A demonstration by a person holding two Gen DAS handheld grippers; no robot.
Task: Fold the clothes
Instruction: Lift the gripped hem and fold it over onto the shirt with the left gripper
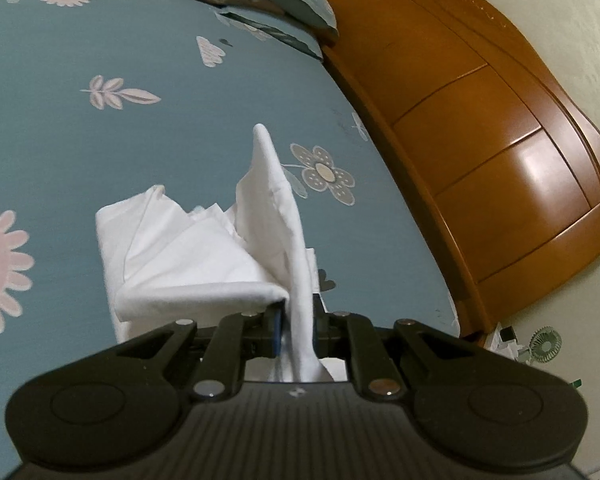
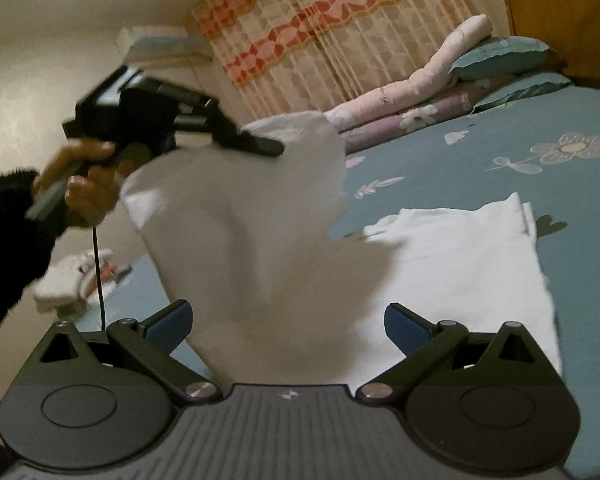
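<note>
A white garment (image 1: 188, 256) lies on the blue flowered bedsheet (image 1: 100, 140). My left gripper (image 1: 296, 328) is shut on a fold of it, and the cloth rises in a tall peak ahead of the fingers. In the right wrist view the left gripper (image 2: 260, 145), held by a hand (image 2: 84, 184) in a dark sleeve, lifts part of the white garment (image 2: 260, 220) off the bed, while the rest lies flat at right. My right gripper (image 2: 286, 330) stands open low over the cloth, its blue pads (image 2: 406, 330) wide apart and gripping nothing.
A wooden headboard (image 1: 480, 120) runs along the bed's right side. Pillows and folded quilts (image 2: 440, 92) are stacked near it, before a patterned curtain (image 2: 320, 24). A small pile of white cloth (image 2: 68, 280) lies at the bed's left edge. A small fan (image 1: 544, 346) stands on the floor.
</note>
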